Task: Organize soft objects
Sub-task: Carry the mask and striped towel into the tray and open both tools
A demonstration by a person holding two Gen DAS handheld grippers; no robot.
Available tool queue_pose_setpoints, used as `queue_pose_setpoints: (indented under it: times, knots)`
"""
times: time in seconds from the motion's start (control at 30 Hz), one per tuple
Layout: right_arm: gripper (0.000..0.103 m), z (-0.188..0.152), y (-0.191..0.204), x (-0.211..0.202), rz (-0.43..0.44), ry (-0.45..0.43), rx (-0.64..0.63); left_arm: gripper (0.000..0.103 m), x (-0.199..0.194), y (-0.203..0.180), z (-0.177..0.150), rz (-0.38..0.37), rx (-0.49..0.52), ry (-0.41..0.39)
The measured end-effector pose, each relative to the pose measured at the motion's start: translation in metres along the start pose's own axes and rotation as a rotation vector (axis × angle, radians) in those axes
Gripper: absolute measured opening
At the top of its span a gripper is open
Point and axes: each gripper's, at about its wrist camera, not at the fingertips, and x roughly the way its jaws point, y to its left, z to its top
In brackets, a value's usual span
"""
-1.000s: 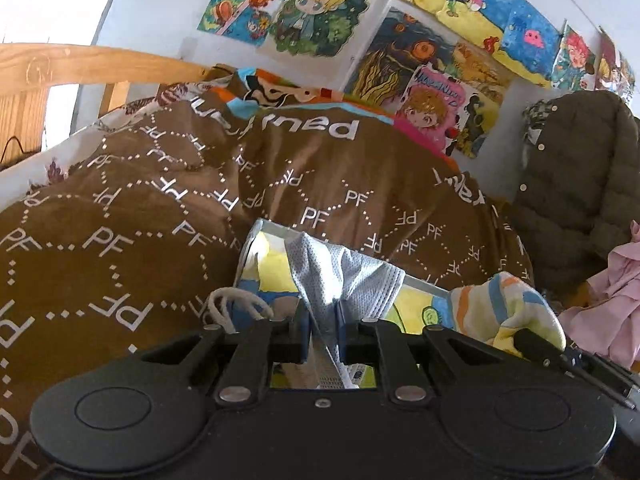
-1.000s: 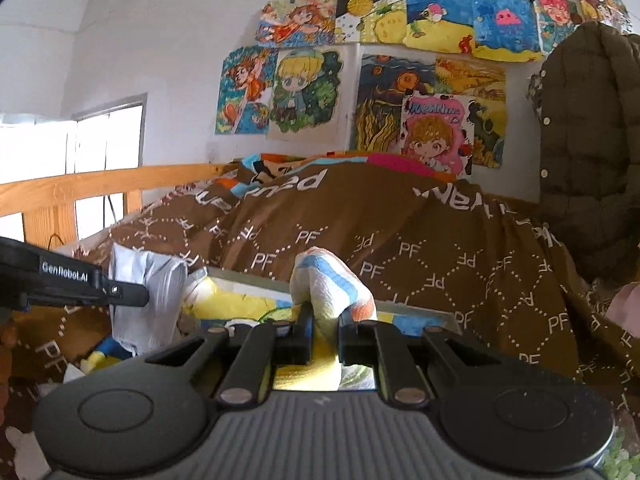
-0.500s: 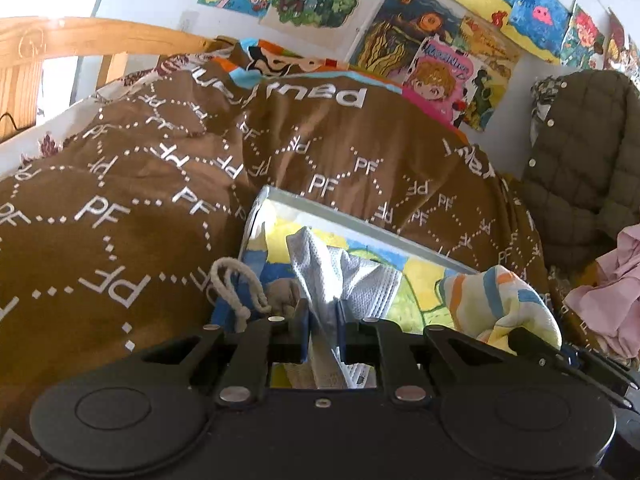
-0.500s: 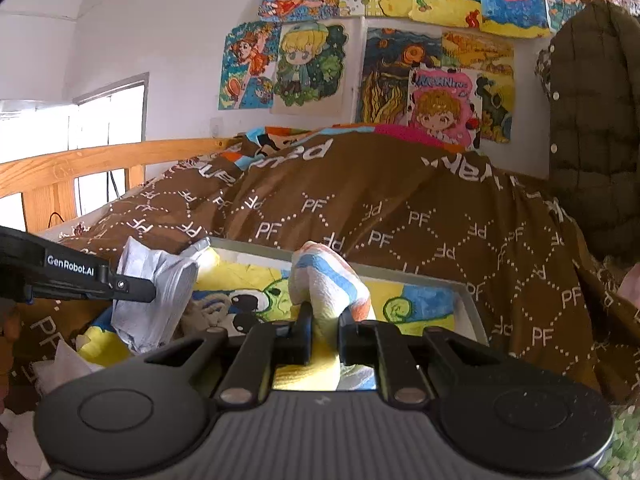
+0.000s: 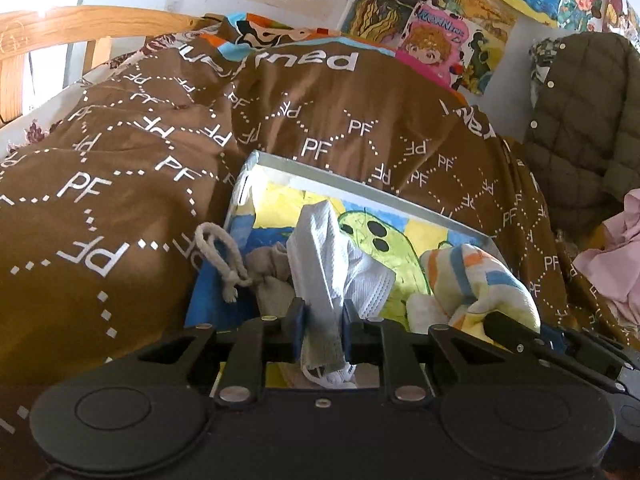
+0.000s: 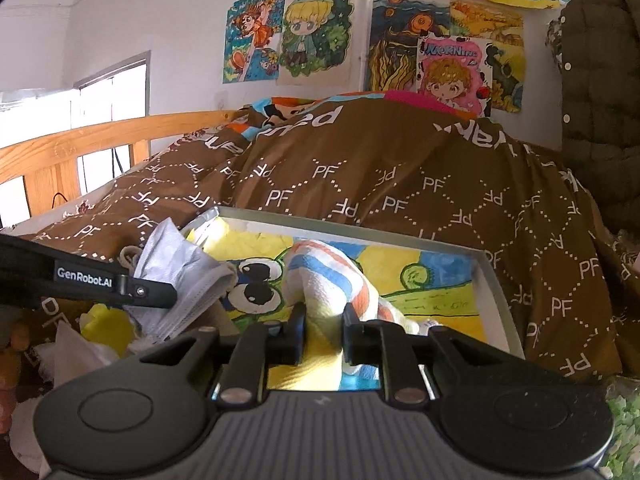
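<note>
My left gripper (image 5: 323, 322) is shut on a white-grey mesh cloth (image 5: 328, 256), held over the left part of a shallow grey box (image 5: 360, 184) with a cartoon frog picture on its floor. My right gripper (image 6: 323, 326) is shut on a striped white, blue and orange towel (image 6: 328, 276), held over the middle of the same box (image 6: 494, 280). The towel also shows in the left wrist view (image 5: 476, 284), the mesh cloth in the right wrist view (image 6: 176, 268). A beige drawstring pouch (image 5: 268, 276) lies in the box's left end.
The box sits on a brown PF-patterned duvet (image 5: 120, 184) heaped on a bed with a wooden rail (image 6: 80, 148). A dark padded jacket (image 5: 580, 120) hangs at right, pink cloth (image 5: 612, 256) below it. White and yellow soft items (image 6: 92, 332) lie at lower left.
Both grippers have moved forward and down over the box, still holding their cloths. More of the box floor shows now.
</note>
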Motion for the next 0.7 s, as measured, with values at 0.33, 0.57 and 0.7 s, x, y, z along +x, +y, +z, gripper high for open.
queue_pose_setpoints:
  times: [0.33, 0.57, 0.7]
  knots:
    - [0.043, 0.001, 0.0, -0.004, 0.005, 0.011, -0.002, 0.029, -0.001, -0.005, -0.001, 0.016, 0.0, 0.031]
    - [0.055, 0.005, -0.003, -0.013, 0.008, 0.006, 0.005, 0.038, -0.008, -0.008, -0.001, 0.029, -0.01, 0.041]
    - [0.062, 0.008, -0.006, -0.021, 0.005, -0.003, 0.011, 0.042, -0.017, -0.013, -0.001, 0.034, -0.009, 0.033]
